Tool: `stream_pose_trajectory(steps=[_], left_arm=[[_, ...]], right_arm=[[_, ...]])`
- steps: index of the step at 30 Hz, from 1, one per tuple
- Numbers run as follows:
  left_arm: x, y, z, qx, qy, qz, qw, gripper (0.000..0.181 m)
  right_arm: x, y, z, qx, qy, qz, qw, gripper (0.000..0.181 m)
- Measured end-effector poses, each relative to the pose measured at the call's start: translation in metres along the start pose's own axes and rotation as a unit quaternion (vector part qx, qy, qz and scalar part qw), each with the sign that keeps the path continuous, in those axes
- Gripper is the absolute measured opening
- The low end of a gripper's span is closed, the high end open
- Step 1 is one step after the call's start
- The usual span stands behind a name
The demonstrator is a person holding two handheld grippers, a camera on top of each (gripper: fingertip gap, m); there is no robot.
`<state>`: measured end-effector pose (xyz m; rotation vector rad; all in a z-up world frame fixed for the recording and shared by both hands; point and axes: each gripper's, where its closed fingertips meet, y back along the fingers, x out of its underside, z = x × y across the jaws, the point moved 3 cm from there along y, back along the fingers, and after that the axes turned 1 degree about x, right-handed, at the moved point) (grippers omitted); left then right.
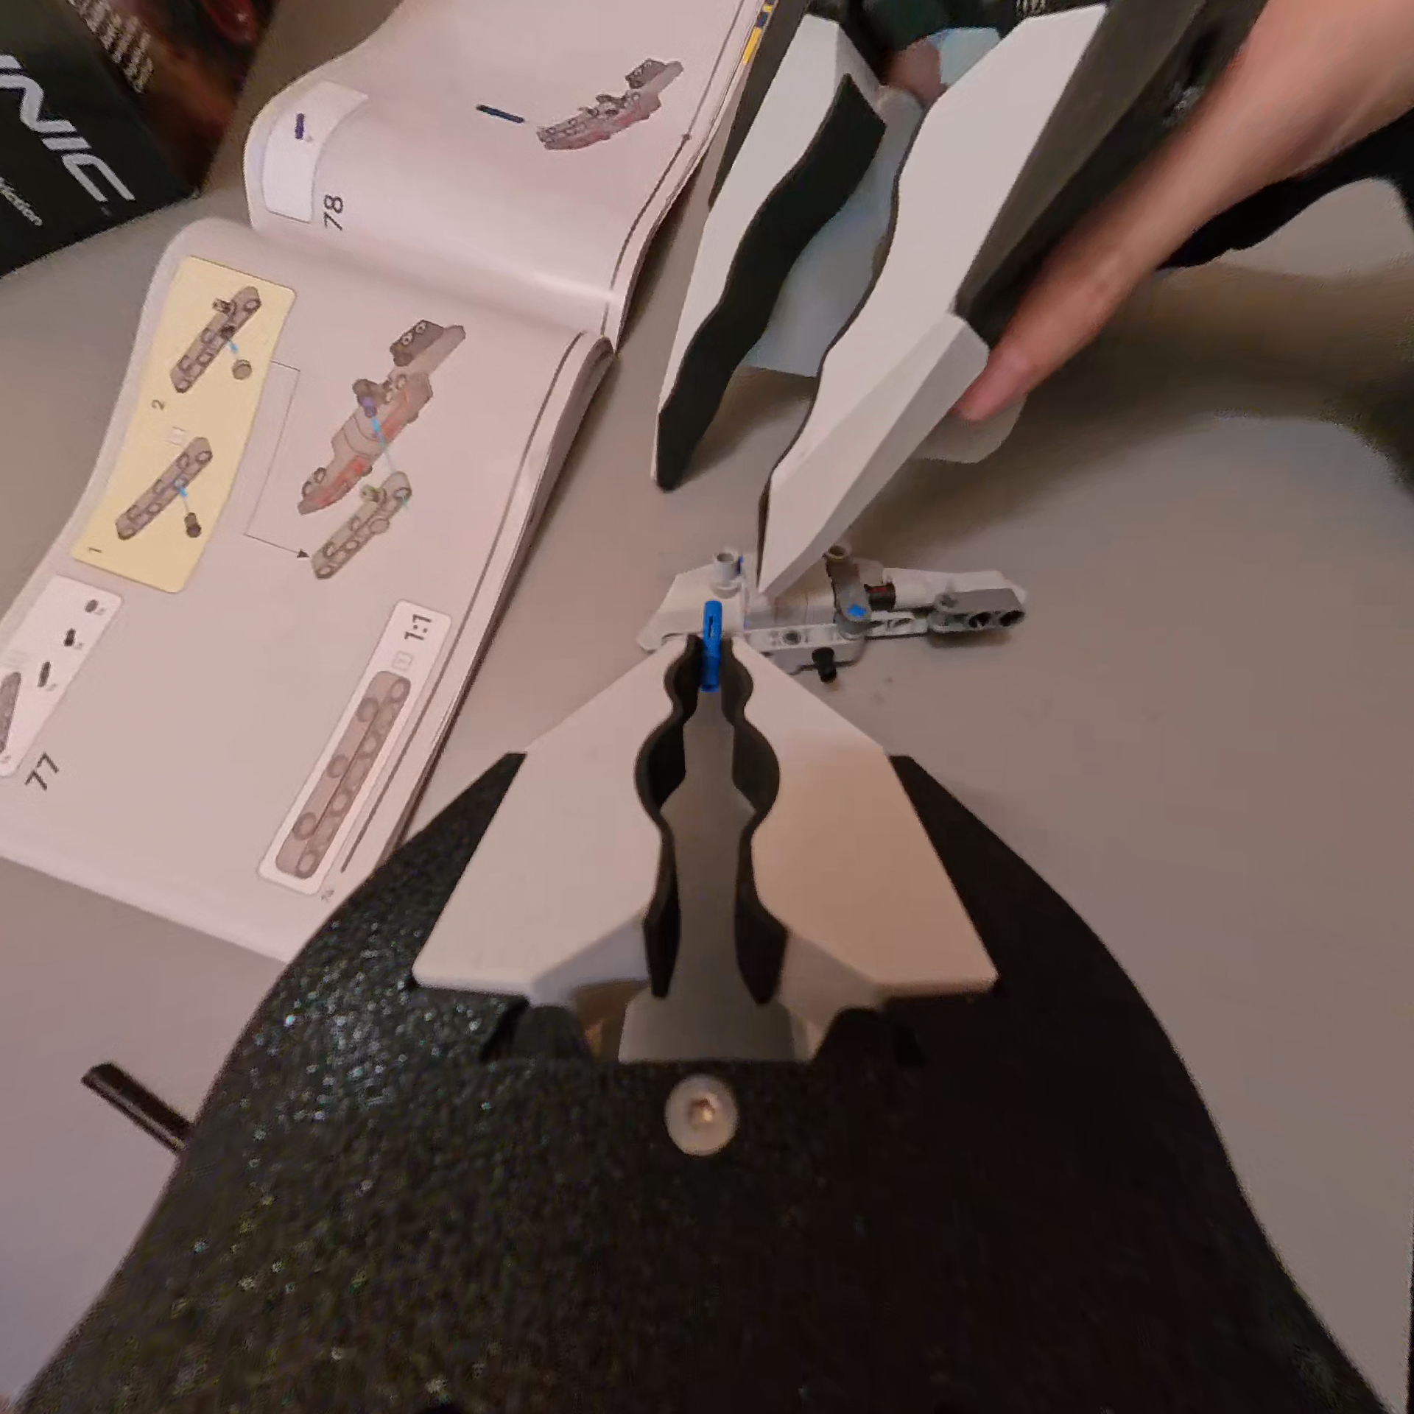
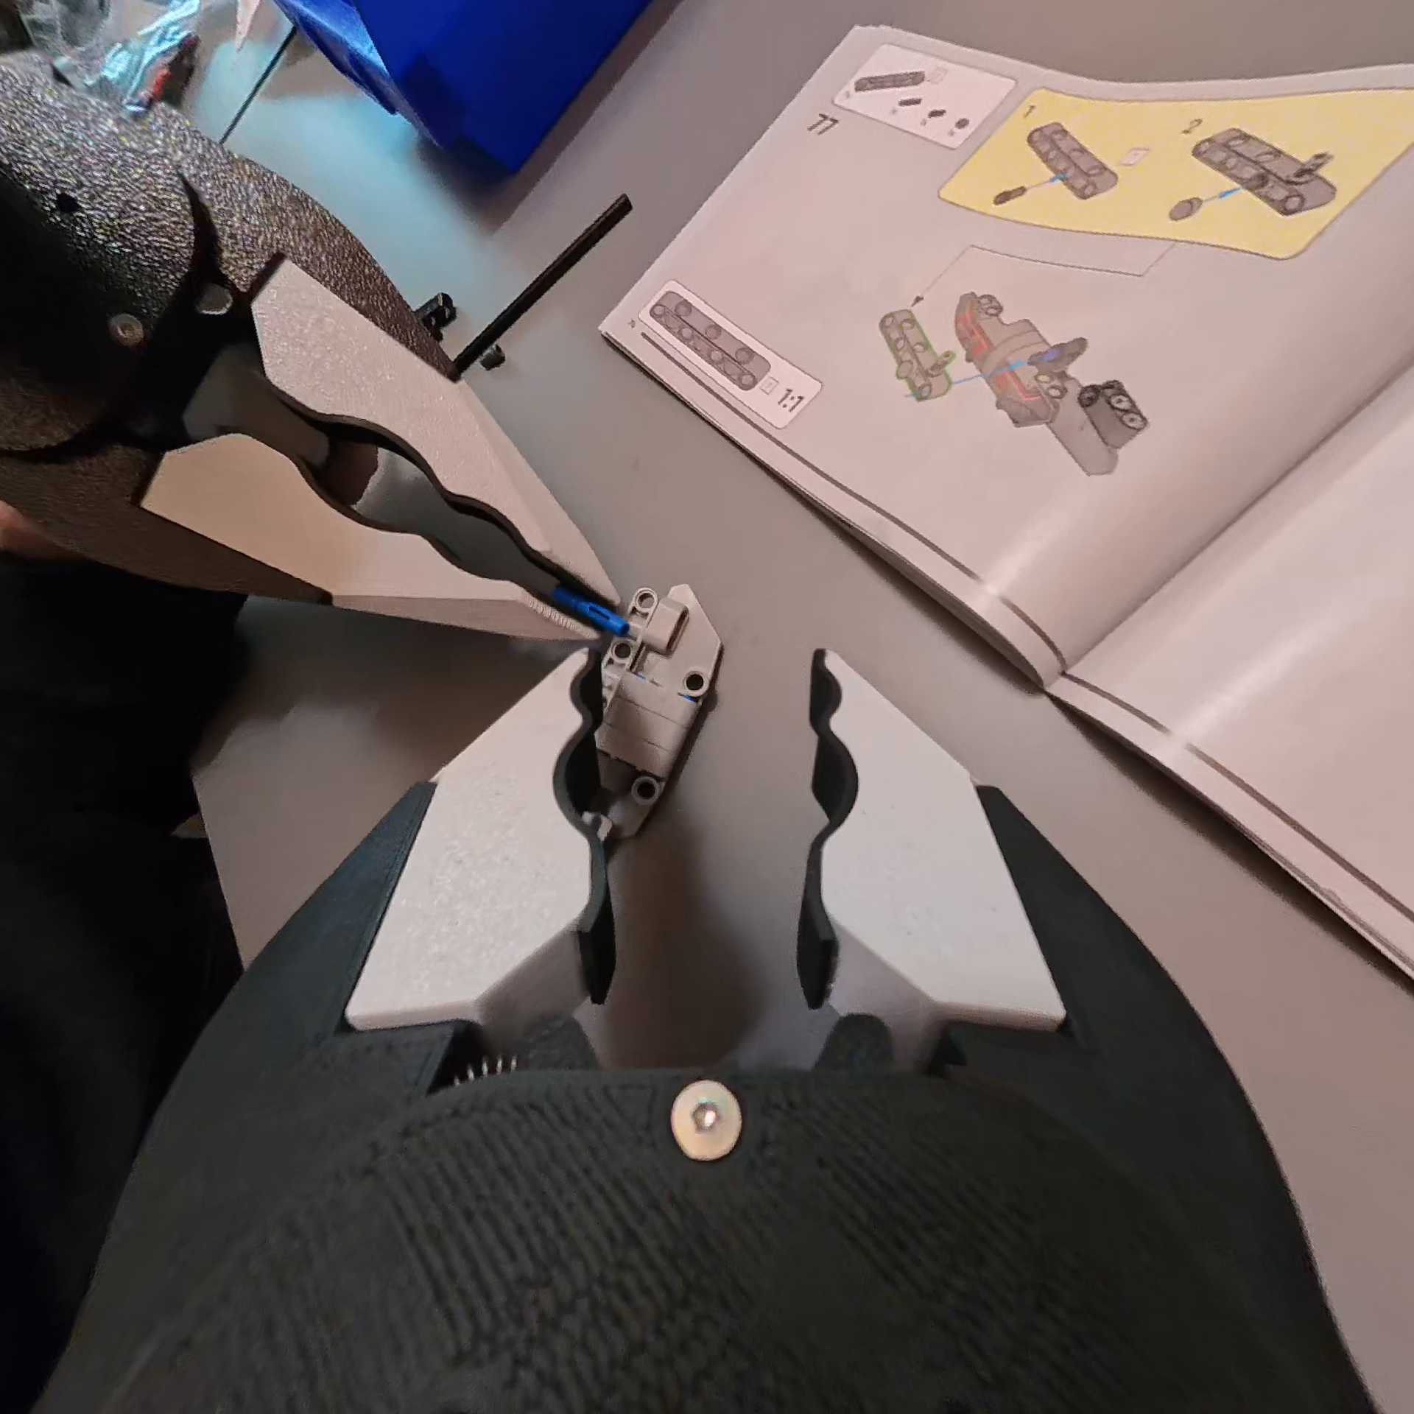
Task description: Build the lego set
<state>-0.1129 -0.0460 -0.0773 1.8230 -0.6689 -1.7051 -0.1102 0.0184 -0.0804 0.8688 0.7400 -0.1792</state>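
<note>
1. the grey table [image 2: 727, 535] carries everything; the open instruction booklet [image 2: 995, 306] lies on it, well apart from the grey technic assembly [image 2: 658, 704], on the side away from the left gripper.
2. the right gripper [image 2: 700, 734] stands with its jaws wide apart, straddling the grey technic assembly: one finger tip presses against the model's side, the other finger is clear of it. i judge it is steadying the model, not clamping it.
3. the left gripper [image 1: 710, 659] has its jaws together, pinching a blue pin [image 1: 711, 641] at the tips.
4. the grey technic assembly lies flat, its long axis running across the left gripper's line of approach.
5. the relation that matters: the blue pin's long axis points straight out from the left gripper at a hole in the near end of the assembly, its free end touching or just beside that hole; i cannot tell whether it has entered. the likely next move is a push along that axis, with the right finger bracing the model.
6. a black axle [image 2: 543, 287] lies loose beyond the assembly, near the booklet's corner.
</note>
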Motion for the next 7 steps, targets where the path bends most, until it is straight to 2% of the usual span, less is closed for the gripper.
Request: stream_pose_trajectory(steps=[1, 7], left_arm=[[-0.0008, -0.0009, -0.0001, -0.001, -0.004, -0.002, 1.000, 0.002], [-0.0026, -0.0080, 0.0015, -0.031, -0.019, 0.008, 0.999, 0.002]], right_arm=[[0.0008, 0.0020, -0.0006, -0.001, -0.002, 0.004, 1.000, 0.054], [-0.0023, 0.0014, -0.0017, -0.012, -0.014, 0.020, 1.000, 0.055]])
